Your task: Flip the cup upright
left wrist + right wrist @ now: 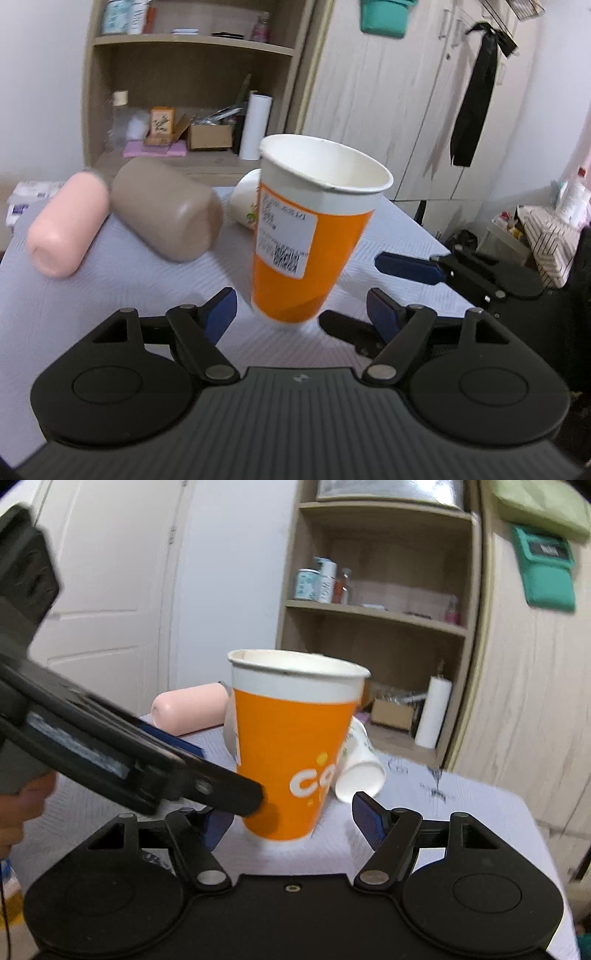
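An orange and white paper cup stands mouth up on the grey table, tilted slightly; it also shows in the right wrist view. My left gripper is open, its blue pads either side of the cup's base, not touching. My right gripper is open too, with the cup just ahead between its fingers. The right gripper's fingers show in the left wrist view to the cup's right. The left gripper's finger reaches the cup's lower left side in the right wrist view.
A pink cup, a brown cup and a white printed paper cup lie on their sides behind the orange cup. A wooden shelf unit stands past the table. The table's right edge is close.
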A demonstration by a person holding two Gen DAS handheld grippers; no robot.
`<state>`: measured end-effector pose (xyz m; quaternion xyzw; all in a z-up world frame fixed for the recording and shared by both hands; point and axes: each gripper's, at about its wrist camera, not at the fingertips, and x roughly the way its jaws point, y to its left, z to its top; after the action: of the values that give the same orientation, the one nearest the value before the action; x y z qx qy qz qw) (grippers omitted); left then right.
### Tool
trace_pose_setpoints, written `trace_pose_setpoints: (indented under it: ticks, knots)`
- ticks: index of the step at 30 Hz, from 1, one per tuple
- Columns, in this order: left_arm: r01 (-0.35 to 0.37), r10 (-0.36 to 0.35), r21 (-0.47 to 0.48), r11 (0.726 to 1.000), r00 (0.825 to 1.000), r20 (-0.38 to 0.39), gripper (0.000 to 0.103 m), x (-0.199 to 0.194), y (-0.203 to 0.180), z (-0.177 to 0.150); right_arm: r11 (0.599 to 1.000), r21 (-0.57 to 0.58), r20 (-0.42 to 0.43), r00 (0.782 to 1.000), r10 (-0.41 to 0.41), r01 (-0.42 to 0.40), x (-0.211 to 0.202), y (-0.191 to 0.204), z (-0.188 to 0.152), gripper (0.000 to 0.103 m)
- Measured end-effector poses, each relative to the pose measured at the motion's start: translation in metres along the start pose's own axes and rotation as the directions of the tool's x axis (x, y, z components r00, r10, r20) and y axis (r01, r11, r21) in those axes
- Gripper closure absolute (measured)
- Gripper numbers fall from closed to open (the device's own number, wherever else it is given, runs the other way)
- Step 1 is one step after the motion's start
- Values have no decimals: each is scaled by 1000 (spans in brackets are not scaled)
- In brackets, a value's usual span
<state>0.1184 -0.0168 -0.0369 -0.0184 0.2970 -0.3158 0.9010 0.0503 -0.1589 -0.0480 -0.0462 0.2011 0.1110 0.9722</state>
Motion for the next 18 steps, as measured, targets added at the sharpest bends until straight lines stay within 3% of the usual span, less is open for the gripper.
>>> trace_pose_setpoints:
  ticks: [7,14,18]
  knots:
    - [-110,111,-20,994,994,15,22,-36,-4,-1,996,49,6,997,-78,77,-35,-5,12,26]
    - [-256,254,27,966,966,50,19,-66,-22,2,993,74,2,996,-94,94,-74,-10,32,26]
    - [-282,276,79,956,958,74,16,-77,-40,2,987,83,-25,990,-137,139,-97,-5,41,24]
